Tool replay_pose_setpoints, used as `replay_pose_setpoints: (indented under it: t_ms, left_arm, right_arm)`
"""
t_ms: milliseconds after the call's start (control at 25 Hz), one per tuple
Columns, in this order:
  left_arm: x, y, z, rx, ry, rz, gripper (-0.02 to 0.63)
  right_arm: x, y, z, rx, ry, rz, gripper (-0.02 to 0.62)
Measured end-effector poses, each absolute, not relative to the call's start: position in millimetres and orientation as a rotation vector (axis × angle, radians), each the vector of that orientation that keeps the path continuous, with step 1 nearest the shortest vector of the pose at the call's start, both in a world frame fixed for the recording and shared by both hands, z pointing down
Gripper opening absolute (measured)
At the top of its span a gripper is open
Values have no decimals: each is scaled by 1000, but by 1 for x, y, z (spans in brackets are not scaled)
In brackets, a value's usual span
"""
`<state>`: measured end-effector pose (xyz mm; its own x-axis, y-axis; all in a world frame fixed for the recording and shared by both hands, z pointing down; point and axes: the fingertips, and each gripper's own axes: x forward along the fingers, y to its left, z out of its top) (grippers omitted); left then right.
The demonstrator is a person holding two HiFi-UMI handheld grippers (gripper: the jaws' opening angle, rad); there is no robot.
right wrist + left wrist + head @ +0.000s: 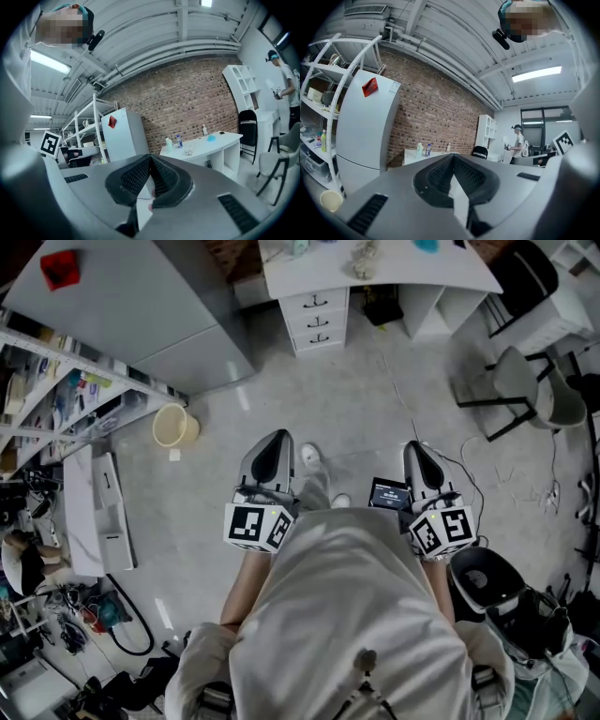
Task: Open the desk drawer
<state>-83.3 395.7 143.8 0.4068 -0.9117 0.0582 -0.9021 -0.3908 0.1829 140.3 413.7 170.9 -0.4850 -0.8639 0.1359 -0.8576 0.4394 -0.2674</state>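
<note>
We hold the left claw (273, 442) and right claw (416, 448) side by side, both pressed together, empty. The drawers (317, 319) sit closed under the white counter (459, 270), well apart from both claws.

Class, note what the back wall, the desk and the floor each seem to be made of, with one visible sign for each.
Back wall: bare brick, matt; reddish courses with mortar lines.
Desk: probably laminated or painted board, smooth white; flat, even panels.
Floor: likely sealed concrete, grey, faintly glossy; light streaks reflect.
</note>
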Motion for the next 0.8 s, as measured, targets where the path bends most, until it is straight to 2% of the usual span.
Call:
replay_pose_setpoints:
  t_ms: [480,800]
  left_arm:
    - [-99,232,144,2495,-1518,-144,8]
    - [-122,158,147,2577,-1482,-65,8]
  right_arm:
    - [113,264,152,-1637,2631,-424,26]
    - [89,188,160,-1654,2575,-494,26]
